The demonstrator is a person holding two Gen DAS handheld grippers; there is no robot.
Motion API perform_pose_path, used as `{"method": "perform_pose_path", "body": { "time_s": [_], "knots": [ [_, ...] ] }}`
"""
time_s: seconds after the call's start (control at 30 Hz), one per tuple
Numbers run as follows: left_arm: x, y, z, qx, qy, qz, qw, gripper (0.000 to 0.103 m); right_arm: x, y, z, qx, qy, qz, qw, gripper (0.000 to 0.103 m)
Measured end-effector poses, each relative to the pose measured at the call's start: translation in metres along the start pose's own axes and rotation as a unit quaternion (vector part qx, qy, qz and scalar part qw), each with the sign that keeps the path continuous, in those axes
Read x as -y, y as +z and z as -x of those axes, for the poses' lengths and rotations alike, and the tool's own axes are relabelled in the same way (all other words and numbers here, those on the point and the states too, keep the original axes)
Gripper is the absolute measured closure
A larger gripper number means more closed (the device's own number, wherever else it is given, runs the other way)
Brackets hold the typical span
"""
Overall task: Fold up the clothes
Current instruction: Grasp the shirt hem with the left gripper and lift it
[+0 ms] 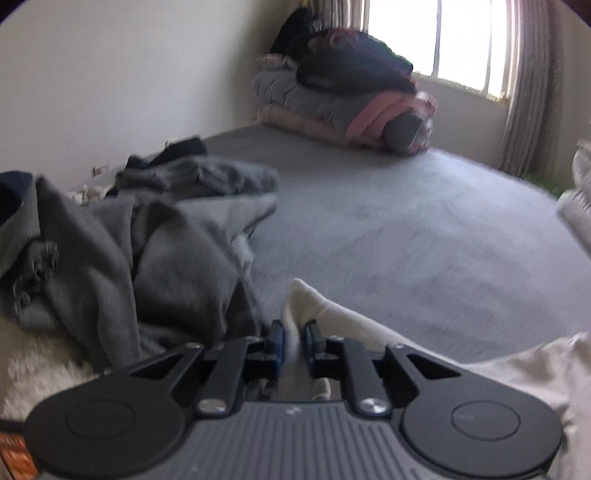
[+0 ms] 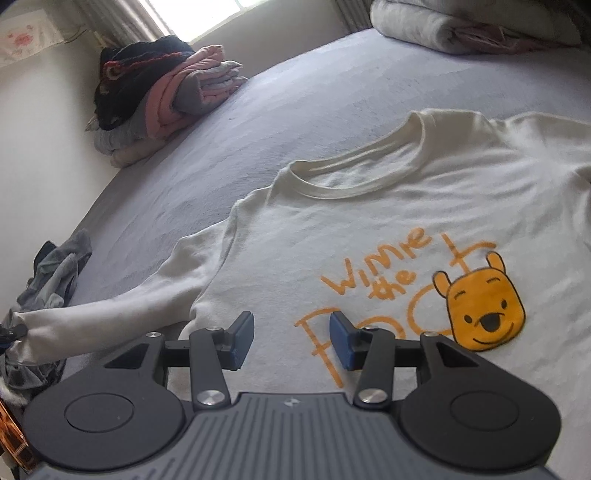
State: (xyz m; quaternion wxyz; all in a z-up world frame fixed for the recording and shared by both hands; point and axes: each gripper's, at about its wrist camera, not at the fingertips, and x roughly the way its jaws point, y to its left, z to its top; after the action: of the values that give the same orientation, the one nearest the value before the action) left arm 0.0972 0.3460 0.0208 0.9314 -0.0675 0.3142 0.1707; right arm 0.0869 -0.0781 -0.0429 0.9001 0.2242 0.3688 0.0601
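Observation:
A cream long-sleeved shirt (image 2: 369,206) with an orange bear print lies flat, front up, on the grey bed (image 2: 295,92). Its left sleeve (image 2: 110,317) stretches out toward the left edge of the right wrist view. In the left wrist view my left gripper (image 1: 294,338) is shut on the cuff end of that sleeve (image 1: 314,306), with the cream fabric pinched between the blue pads. My right gripper (image 2: 291,332) hovers open just above the shirt's lower chest by the orange lettering, with nothing between its fingers.
A heap of crumpled grey clothes (image 1: 147,240) lies left of the held sleeve. Folded quilts and dark garments (image 1: 343,99) are stacked in the far corner under the window (image 1: 461,37). A rolled pale blanket (image 2: 443,26) sits beyond the shirt. Grey bed sheet (image 1: 406,221) spreads between them.

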Motion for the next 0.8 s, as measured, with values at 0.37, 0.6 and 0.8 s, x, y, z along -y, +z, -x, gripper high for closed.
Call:
{"method": "perform_pose_path", "body": {
  "time_s": [0.37, 0.6, 0.8],
  "knots": [
    [-0.004, -0.009, -0.012, -0.004, 0.032, -0.006, 0.9995, 0.042, -0.018, -0.006, 0.0, 0.003, 0.016, 0.042, 0.999, 0.055],
    [-0.001, -0.038, 0.022, -0.003, -0.007, 0.089, 0.996, 0.038, -0.037, -0.004, 0.001, 0.019, 0.036, 0.092, 0.995, 0.055],
    [0.033, -0.077, 0.027, 0.017, -0.002, 0.083, 0.9964, 0.038, -0.064, 0.015, -0.02, 0.014, 0.085, 0.133, 0.987, 0.055]
  ]
}}
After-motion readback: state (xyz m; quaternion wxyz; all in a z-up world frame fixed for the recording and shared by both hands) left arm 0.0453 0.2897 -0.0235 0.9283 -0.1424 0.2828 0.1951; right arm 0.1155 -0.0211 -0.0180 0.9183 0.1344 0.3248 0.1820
